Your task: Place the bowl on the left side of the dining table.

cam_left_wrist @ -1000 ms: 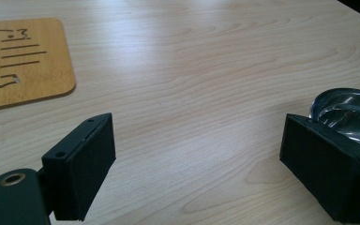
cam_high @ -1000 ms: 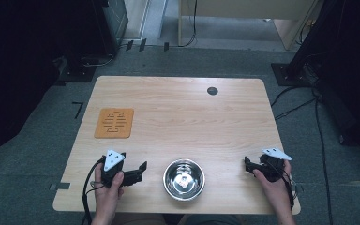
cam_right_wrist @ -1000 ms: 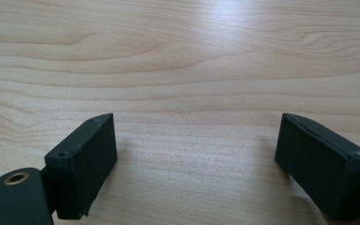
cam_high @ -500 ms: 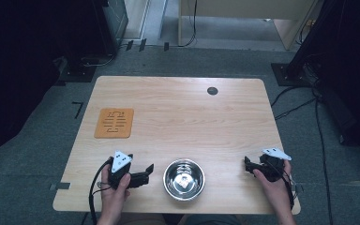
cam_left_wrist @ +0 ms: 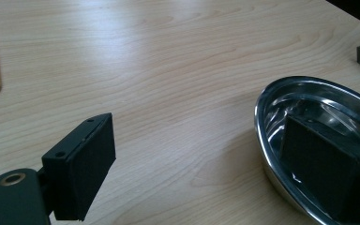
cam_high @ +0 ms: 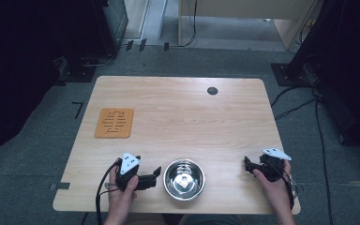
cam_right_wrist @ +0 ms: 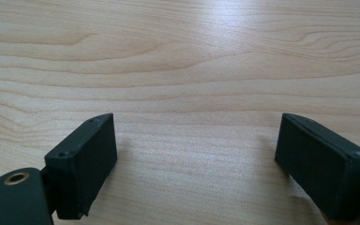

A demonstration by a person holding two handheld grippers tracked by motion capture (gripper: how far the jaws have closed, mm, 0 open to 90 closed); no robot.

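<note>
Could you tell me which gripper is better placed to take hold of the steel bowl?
Left. The left gripper sits right beside the steel bowl, jaws open, one over its rim. The right gripper is open over bare table, farther away.

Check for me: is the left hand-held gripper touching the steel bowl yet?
Cannot tell. In the left gripper view one jaw overlaps the steel bowl rim; the left hand-held gripper sits right beside it in the high view.

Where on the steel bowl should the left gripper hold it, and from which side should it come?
Probably the thin rim on the steel bowl's left side, nearest the left gripper, coming from the left. The bowl sits upright with a rounded, shiny wall, so the rim seems the only edge the open jaws can straddle: one jaw inside, one outside.
</note>
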